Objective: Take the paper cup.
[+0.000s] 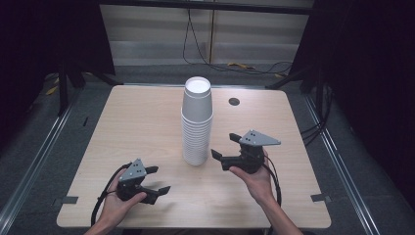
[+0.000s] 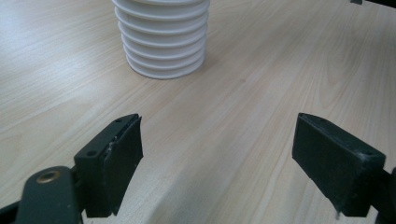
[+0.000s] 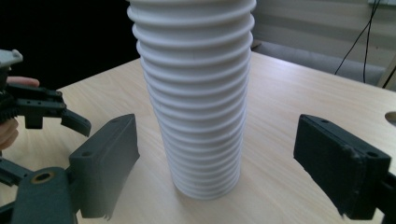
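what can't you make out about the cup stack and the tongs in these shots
- Cup stack in the left gripper view: its upper part is cut off by the top edge.
- Cup stack in the right gripper view: the top rim is cut off, so the cup count stays unclear.
- Left tongs in the high view: the grey plate and hand hide the body.
- Dark round mark on the table: too small to identify.

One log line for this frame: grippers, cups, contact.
left gripper: open, empty | right gripper: open, beside stack | cup stack: upright on table | contact: none

White ribbed cup stack (image 1: 197, 122), pale woodgrain table (image 1: 142, 127), black jaws
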The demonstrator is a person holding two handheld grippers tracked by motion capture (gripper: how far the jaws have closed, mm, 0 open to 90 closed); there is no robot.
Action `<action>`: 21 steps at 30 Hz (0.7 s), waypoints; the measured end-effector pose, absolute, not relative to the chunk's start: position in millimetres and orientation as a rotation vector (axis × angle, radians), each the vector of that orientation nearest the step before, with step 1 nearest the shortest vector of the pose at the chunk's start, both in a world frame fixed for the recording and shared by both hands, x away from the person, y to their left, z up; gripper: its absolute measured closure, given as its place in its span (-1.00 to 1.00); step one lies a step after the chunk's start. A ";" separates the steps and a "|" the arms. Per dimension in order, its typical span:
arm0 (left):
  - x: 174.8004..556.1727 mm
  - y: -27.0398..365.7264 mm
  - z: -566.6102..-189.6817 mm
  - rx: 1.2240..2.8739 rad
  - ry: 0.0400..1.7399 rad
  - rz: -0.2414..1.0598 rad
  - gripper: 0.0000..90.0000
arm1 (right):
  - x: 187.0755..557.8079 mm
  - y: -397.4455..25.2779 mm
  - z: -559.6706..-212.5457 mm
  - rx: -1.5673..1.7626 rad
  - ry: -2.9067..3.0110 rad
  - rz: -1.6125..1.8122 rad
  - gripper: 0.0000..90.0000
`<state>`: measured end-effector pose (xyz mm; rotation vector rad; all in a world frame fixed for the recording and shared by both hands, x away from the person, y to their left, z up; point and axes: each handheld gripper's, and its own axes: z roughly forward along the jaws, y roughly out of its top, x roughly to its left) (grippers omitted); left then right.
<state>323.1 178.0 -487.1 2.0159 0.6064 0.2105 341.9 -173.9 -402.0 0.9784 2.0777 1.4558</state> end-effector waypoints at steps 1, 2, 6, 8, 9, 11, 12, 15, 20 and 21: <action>323.3 177.8 -487.3 2.017 0.606 0.210 -0.64 | 342.3 -173.4 -399.2 0.974 2.075 1.458 -0.69; 323.5 177.7 -487.4 2.017 0.607 0.210 -0.64 | 342.8 -173.0 -396.4 0.967 2.072 1.459 -0.69; 325.1 177.7 -488.5 2.024 0.612 0.209 -0.64 | 347.9 -169.7 -387.4 0.960 2.080 1.465 -0.70; 325.6 177.8 -489.4 2.026 0.617 0.211 -0.64 | 351.0 -169.0 -384.7 0.958 2.087 1.480 -0.70; 325.5 177.6 -489.6 2.022 0.620 0.208 -0.64 | 352.4 -168.9 -382.5 0.956 2.092 1.478 -0.70; 325.2 177.9 -489.4 2.026 0.617 0.209 -0.64 | 354.7 -168.9 -378.5 0.953 2.090 1.494 -0.70; 325.2 178.1 -489.2 2.028 0.612 0.211 -0.64 | 355.8 -169.3 -375.0 0.945 2.087 1.500 -0.70; 325.0 176.9 -489.9 2.035 0.609 0.206 -0.64 | 358.1 -168.4 -367.5 0.946 2.083 1.526 -0.70; 325.3 176.2 -490.5 2.041 0.612 0.204 -0.64 | 358.4 -162.3 -358.5 0.914 2.109 1.540 -0.69; 325.4 176.0 -490.7 2.041 0.612 0.203 -0.64 | 358.5 -161.5 -356.9 0.905 2.116 1.537 -0.69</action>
